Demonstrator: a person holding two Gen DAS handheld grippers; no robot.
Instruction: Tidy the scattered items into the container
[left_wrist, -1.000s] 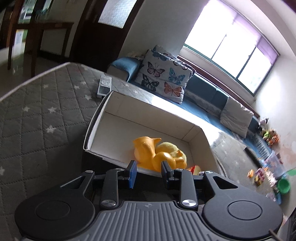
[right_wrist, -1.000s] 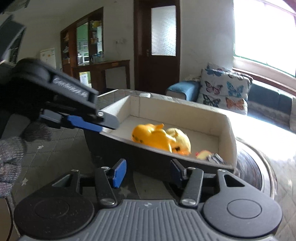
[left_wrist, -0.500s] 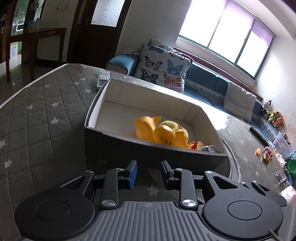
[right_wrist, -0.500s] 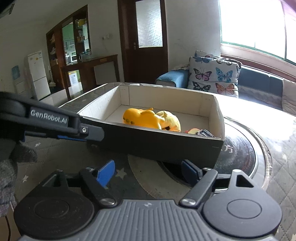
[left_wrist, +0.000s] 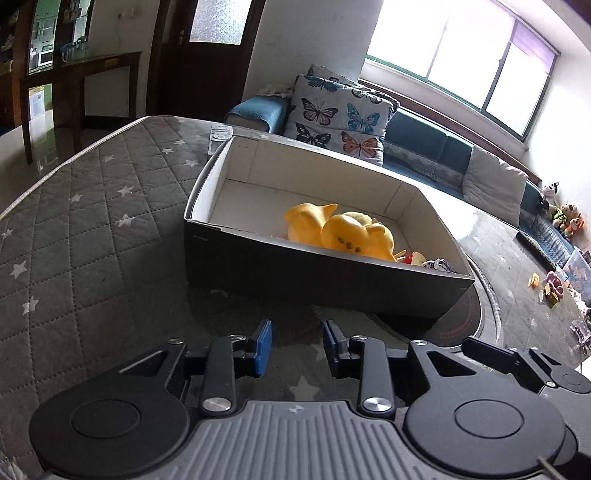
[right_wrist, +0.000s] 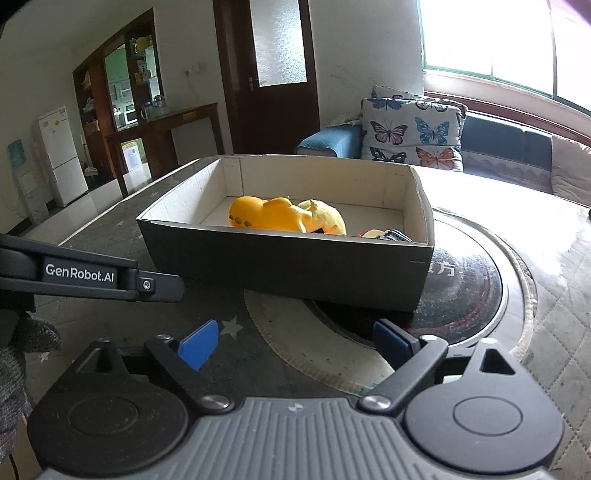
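Observation:
A dark cardboard box (left_wrist: 295, 273) with a white inside stands on the table; it also shows in the right wrist view (right_wrist: 295, 266). Inside lie yellow plush toys (left_wrist: 340, 232), also seen in the right wrist view (right_wrist: 280, 218), and small red and striped items (left_wrist: 424, 260) at the right end. My left gripper (left_wrist: 295, 343) is open and empty, held back from the box's near wall. My right gripper (right_wrist: 295, 341) is wide open and empty, also short of the box. The left gripper's body (right_wrist: 85, 275) shows at the left of the right wrist view.
The table has a grey quilted star cover (left_wrist: 74, 240) and a round dark inset plate (right_wrist: 465, 291) under the box's right end. A remote (left_wrist: 219, 136) lies behind the box. A sofa with butterfly cushions (left_wrist: 340, 118) stands behind. Toys (left_wrist: 550, 288) lie on the floor at right.
Both grippers have drawn back from the box and sit lower. The right gripper's jaws have opened wider. The left gripper's jaws have opened a little.

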